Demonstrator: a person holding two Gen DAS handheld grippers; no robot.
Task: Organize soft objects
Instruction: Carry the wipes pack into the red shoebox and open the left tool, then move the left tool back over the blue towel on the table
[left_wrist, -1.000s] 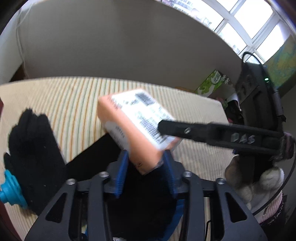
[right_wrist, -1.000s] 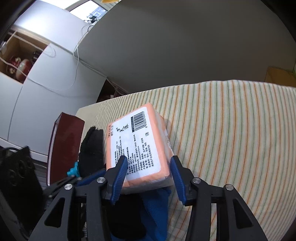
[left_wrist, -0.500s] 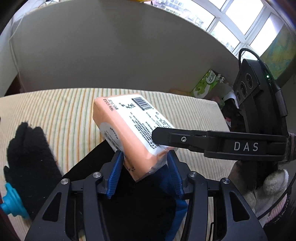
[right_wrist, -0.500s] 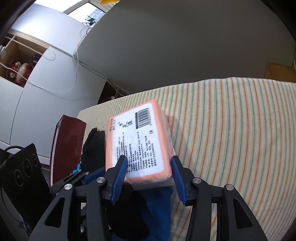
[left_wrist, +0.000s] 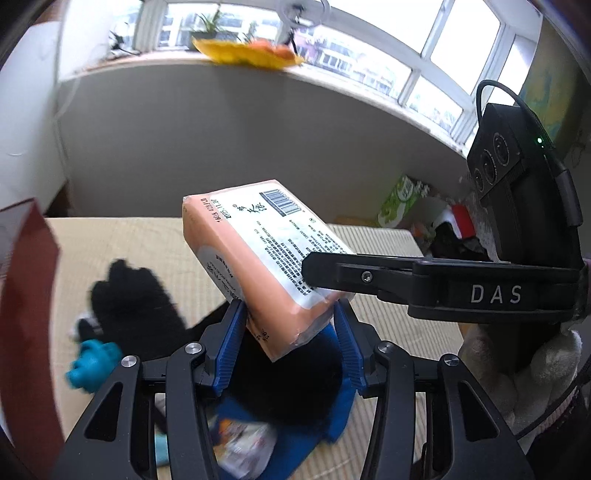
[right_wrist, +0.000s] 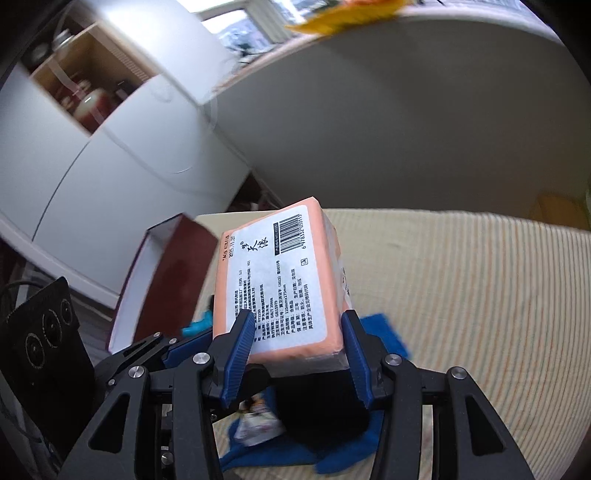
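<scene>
An orange tissue pack (left_wrist: 258, 251) is clamped at its near end by both the left tool (left_wrist: 290, 332) and the right tool (right_wrist: 299, 343), and is held tilted above the striped bed (right_wrist: 480, 295).

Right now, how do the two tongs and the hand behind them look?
Both tongs are black metal with silver screws and ribbed blue pads. The left tongs match the right tongs. One right finger carries white letters "DAS". Its black camera block has three lenses, a green light and a black cable. The hand wears a fluffy cream glove.
</scene>
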